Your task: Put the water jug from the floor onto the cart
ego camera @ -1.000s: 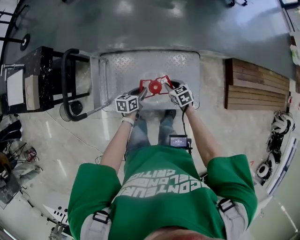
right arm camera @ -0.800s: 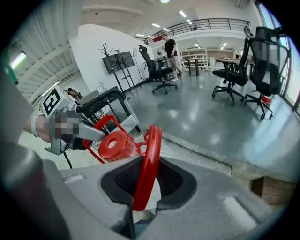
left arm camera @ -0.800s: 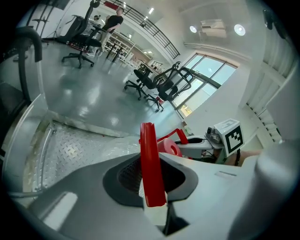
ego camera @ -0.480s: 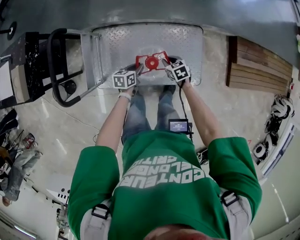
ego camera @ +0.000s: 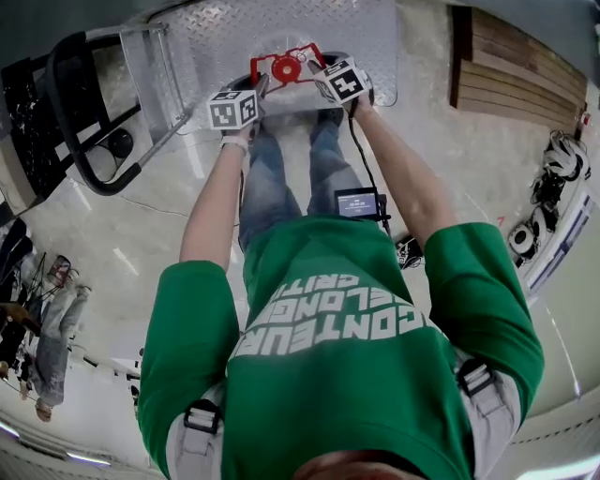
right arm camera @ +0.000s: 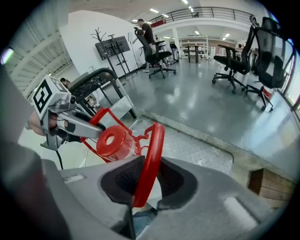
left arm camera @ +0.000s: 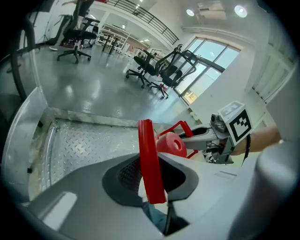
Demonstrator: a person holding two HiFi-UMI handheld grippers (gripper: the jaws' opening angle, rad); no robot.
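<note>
My left gripper (left arm camera: 151, 183) and right gripper (right arm camera: 144, 183) each pinch a red handle loop (left arm camera: 150, 154) of the water jug (ego camera: 286, 67), which is at the near edge of the cart (ego camera: 216, 28). Released this close to the lip, it could tip off onto the floor, I reckon.

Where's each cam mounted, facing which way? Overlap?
Head view: on the person's head, aimed steeply down at cart and jug; shows shirt, arms, legs.
Left gripper view: rides the left gripper, faces over the cart; shows the right gripper.
Right gripper view: rides the right gripper, faces over the cart; shows the left gripper.
Shared: jug's red handle, clamped by both grippers.
</note>
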